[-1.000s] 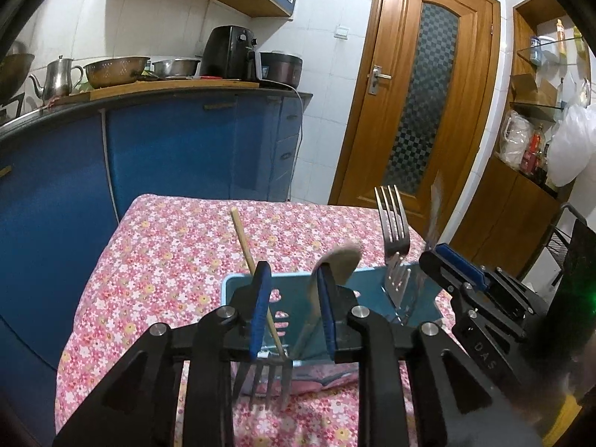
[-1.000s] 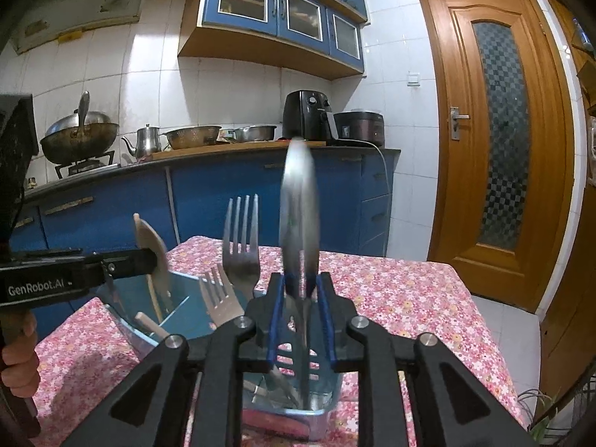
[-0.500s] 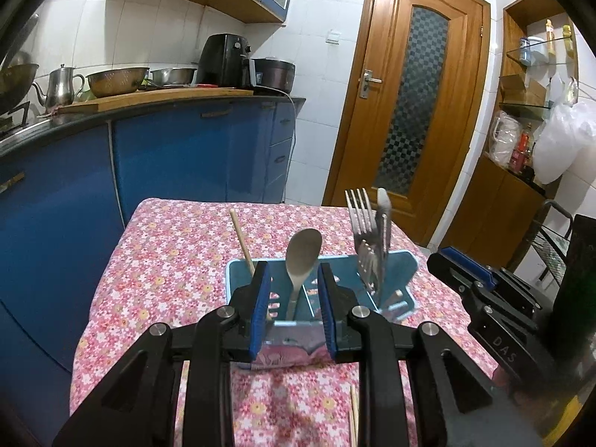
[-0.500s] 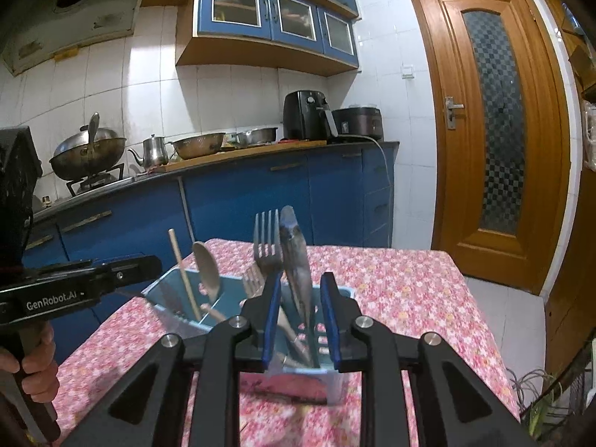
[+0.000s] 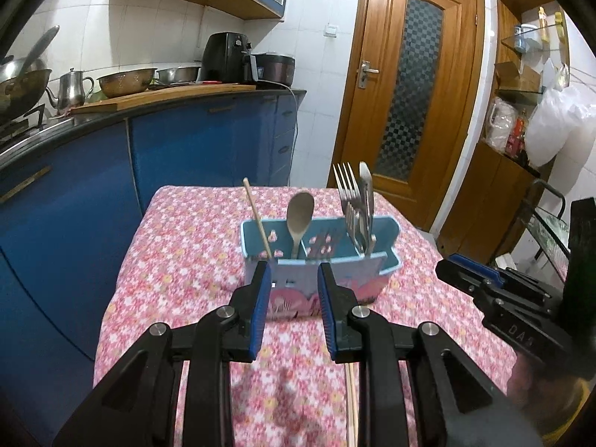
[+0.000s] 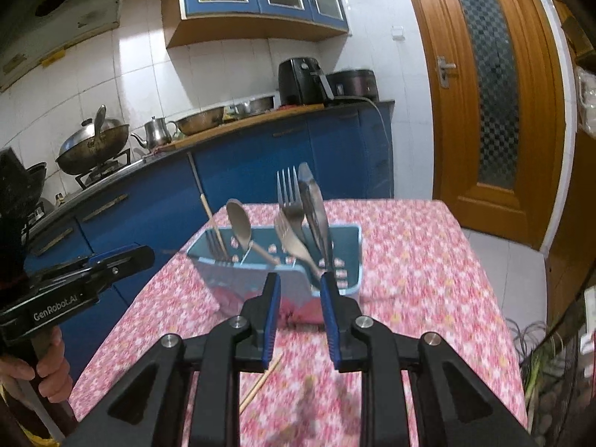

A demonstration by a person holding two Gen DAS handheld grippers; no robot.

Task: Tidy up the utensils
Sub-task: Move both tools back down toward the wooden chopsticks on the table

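Note:
A light blue utensil caddy [image 5: 327, 275] [image 6: 346, 257] stands on the floral tablecloth. It holds a wooden chopstick [image 5: 257, 219] [image 6: 212, 219], a spoon [image 5: 298, 216] [image 6: 240, 223], upright forks [image 5: 346, 190] [image 6: 288, 193] and a knife-like utensil [image 5: 367, 193] [image 6: 313, 201]. My left gripper [image 5: 292, 305] is open and empty, just in front of the caddy. My right gripper [image 6: 298, 309] is open and empty, a little back from the caddy. A loose chopstick [image 5: 350, 402] [image 6: 260, 383] lies on the cloth under the grippers.
The table [image 5: 178, 260] stands by a blue kitchen counter [image 5: 74, 171] on the left, carrying pots, a kettle and an air fryer [image 5: 223, 57]. A wooden door [image 5: 409, 93] is behind. Shelves and bags are at right [image 5: 551, 123].
Both grippers have pulled back from the caddy. The right gripper let go of the utensil it held, which now stands in the caddy. The left gripper has also withdrawn empty.

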